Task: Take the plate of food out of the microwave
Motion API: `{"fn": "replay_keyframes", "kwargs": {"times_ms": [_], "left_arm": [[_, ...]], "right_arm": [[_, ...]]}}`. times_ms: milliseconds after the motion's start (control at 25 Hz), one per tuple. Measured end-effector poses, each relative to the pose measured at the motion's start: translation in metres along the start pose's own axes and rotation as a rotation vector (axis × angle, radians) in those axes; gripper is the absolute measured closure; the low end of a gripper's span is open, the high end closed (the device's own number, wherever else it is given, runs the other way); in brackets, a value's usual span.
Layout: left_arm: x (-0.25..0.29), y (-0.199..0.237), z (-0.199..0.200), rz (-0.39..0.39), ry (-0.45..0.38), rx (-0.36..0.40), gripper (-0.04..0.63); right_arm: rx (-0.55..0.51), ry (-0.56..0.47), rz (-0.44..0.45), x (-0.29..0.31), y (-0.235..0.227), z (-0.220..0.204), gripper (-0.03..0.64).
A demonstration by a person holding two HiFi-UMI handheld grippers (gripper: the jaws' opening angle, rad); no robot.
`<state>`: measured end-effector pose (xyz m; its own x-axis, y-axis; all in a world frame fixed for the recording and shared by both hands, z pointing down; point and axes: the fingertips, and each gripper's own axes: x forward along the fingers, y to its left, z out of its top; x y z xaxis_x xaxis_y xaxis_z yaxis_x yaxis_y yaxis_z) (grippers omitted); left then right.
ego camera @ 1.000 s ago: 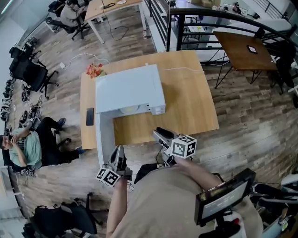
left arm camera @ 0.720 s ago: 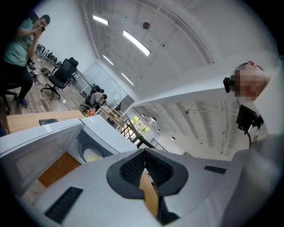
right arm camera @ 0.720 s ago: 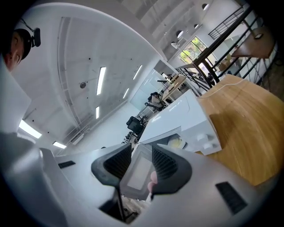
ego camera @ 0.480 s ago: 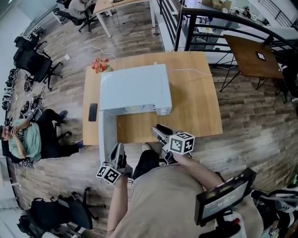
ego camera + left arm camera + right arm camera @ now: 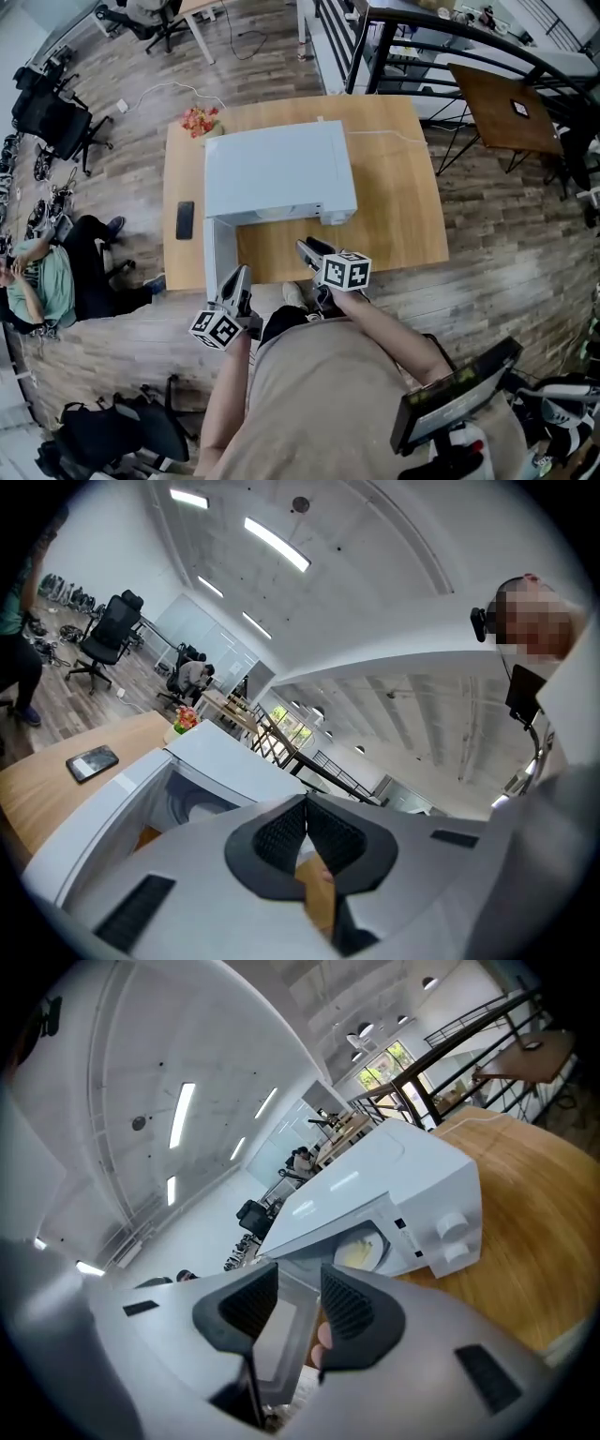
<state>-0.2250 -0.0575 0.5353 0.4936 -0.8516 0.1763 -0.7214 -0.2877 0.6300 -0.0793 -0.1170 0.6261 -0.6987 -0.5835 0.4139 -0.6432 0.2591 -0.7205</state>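
The white microwave (image 5: pixel 279 173) stands on the wooden table (image 5: pixel 394 206), and its door (image 5: pixel 217 258) is swung open toward me on the left. Inside, the plate of food (image 5: pixel 361 1252) shows as a pale dish with yellow food. The left gripper view also catches the plate (image 5: pixel 192 810) dimly in the cavity. My left gripper (image 5: pixel 239 274) is shut with nothing in it, at the free end of the door; its jaws (image 5: pixel 306 803) meet. My right gripper (image 5: pixel 307 247) is open and empty over the table's front edge, short of the opening, pointing at it (image 5: pixel 298 1279).
A black phone (image 5: pixel 185 219) lies on the table left of the microwave. A bunch of flowers (image 5: pixel 199 120) sits at the back left corner. A seated person (image 5: pixel 37 281) and office chairs are at the left. A dark table (image 5: pixel 502 103) and a railing stand at the right.
My right gripper has moved up and left toward the microwave's opening. The left gripper has stayed by the door's end. The head view has shifted slightly.
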Motion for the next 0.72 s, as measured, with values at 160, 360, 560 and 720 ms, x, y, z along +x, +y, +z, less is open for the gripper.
{"fn": "replay_keyframes", "kwargs": {"times_ms": [160, 360, 560, 720], "left_arm": [[0.007, 0.015, 0.0, -0.011, 0.038, -0.004, 0.591], [0.026, 0.027, 0.0, -0.023, 0.086, -0.012, 0.591], [0.035, 0.034, -0.002, -0.036, 0.126, -0.019, 0.591], [0.035, 0.038, 0.003, -0.039, 0.134, -0.025, 0.591]], "right_arm": [[0.035, -0.03, -0.091, 0.047, -0.029, -0.012, 0.468], [0.073, -0.036, -0.214, 0.105, -0.08, -0.023, 0.469], [0.148, -0.046, -0.323, 0.143, -0.127, -0.036, 0.469], [0.136, -0.062, -0.346, 0.161, -0.139, -0.036, 0.469]]}}
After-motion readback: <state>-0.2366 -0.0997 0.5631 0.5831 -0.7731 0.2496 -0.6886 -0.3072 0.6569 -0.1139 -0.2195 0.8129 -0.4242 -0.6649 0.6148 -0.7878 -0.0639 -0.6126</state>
